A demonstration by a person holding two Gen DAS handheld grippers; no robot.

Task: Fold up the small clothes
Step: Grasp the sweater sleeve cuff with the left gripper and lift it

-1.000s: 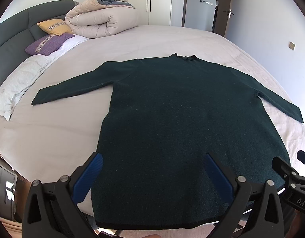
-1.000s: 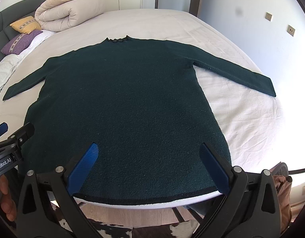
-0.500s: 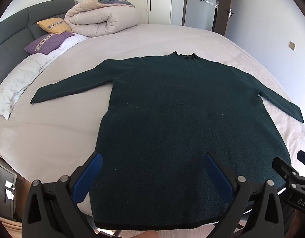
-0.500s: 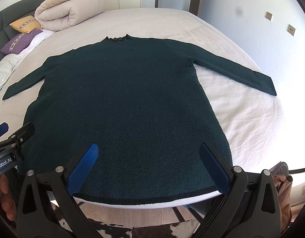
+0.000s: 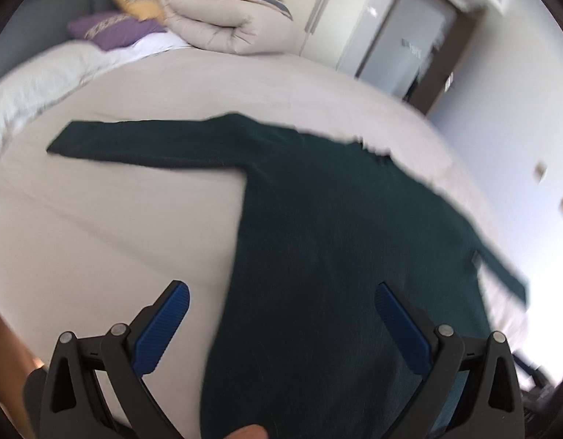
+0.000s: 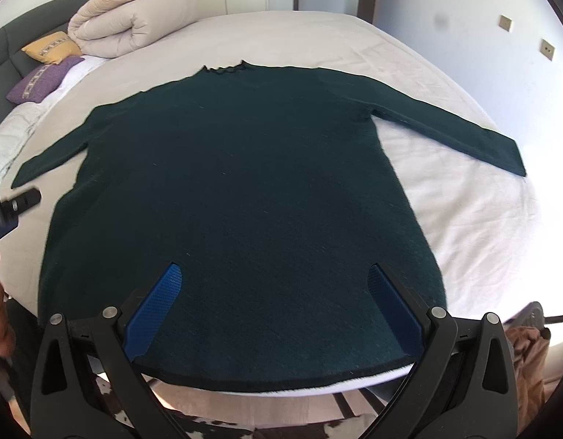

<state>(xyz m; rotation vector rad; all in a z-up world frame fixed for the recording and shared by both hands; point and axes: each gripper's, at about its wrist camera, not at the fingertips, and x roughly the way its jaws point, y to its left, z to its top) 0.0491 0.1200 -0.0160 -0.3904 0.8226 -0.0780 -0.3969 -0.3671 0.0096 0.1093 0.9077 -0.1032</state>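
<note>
A dark green long-sleeved sweater [image 6: 245, 190] lies flat on the bed, sleeves spread out, hem at the near edge. It also shows, blurred, in the left wrist view [image 5: 336, 248], with its left sleeve [image 5: 146, 139] stretched across the sheet. My left gripper [image 5: 281, 314] is open and empty above the sweater's left side edge. It shows as a dark tip at the left border of the right wrist view [image 6: 14, 206]. My right gripper [image 6: 272, 289] is open and empty above the hem.
The bed [image 6: 464, 219] has a pale sheet. A rolled beige duvet [image 6: 131, 25], a yellow cushion [image 6: 52, 49] and a purple cushion [image 6: 40, 78] lie at its head. Wardrobe doors and a doorway stand behind. A patterned rug [image 6: 245, 428] lies below the bed edge.
My left gripper has swung left and forward over the bed, tilting its view; the left sleeve is now central there. The right gripper moved slightly. The sweater has not moved.
</note>
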